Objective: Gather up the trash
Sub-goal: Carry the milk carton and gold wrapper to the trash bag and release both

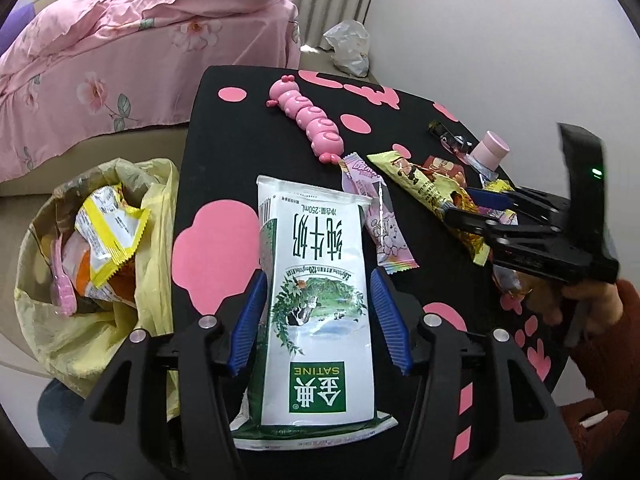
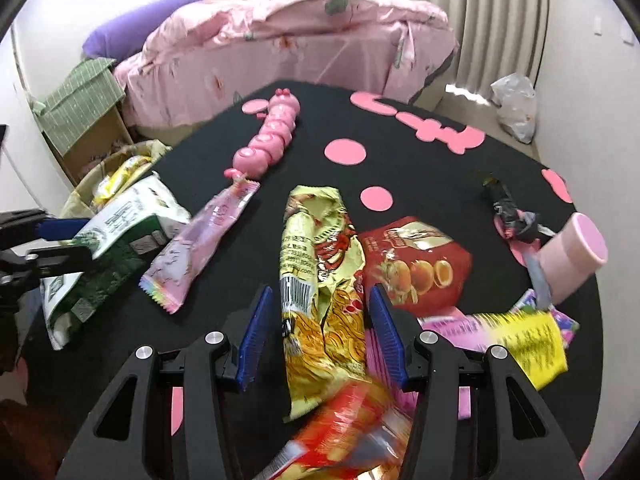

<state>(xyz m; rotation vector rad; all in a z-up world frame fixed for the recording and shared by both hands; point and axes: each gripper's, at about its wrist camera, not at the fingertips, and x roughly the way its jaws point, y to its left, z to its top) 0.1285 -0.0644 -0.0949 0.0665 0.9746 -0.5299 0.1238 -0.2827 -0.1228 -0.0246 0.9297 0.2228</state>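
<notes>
Black round table (image 1: 240, 152) with pink spots, bed (image 1: 120, 40) behind it.

Left gripper (image 1: 318, 316): jaws apart, straddling a flattened milk carton (image 1: 320, 280) that lies flat on the table. Blue pads (image 1: 250, 320) stand just off the carton's long edges on both sides; a sliver of gap shows at each, so no squeeze that I can see. Carton's far end points toward 12 o'clock, near end under the gripper body.

Yellow bin bag (image 1: 156, 240) at 9 o'clock of the carton, off the table edge, mouth open. Wrappers already inside, a yellow one (image 1: 108, 232) on top.

Right gripper (image 2: 320, 332): jaws apart, set either side of a crumpled gold snack wrapper (image 2: 320, 280). Right pad looks to be touching or nearly touching the wrapper's edge; left pad stands clear of it. Cannot tell that it has a grip. A red-orange wrapper (image 2: 352, 424), blurred, lies across the near end at 6 o'clock.

Around the gold wrapper: a lilac wrapper (image 2: 204, 248) at 9 o'clock, a red cookie packet (image 2: 420, 264) at 2 o'clock, a yellow-and-pink wrapper (image 2: 520, 336) at 4 o'clock.

Pink caterpillar toy (image 2: 268, 136) at 11 o'clock, farther back. Pink cylinder (image 2: 572, 256) tipped over at 3 o'clock near the table edge.

White plastic bag (image 1: 348, 46) on the floor by the curtain.
</notes>
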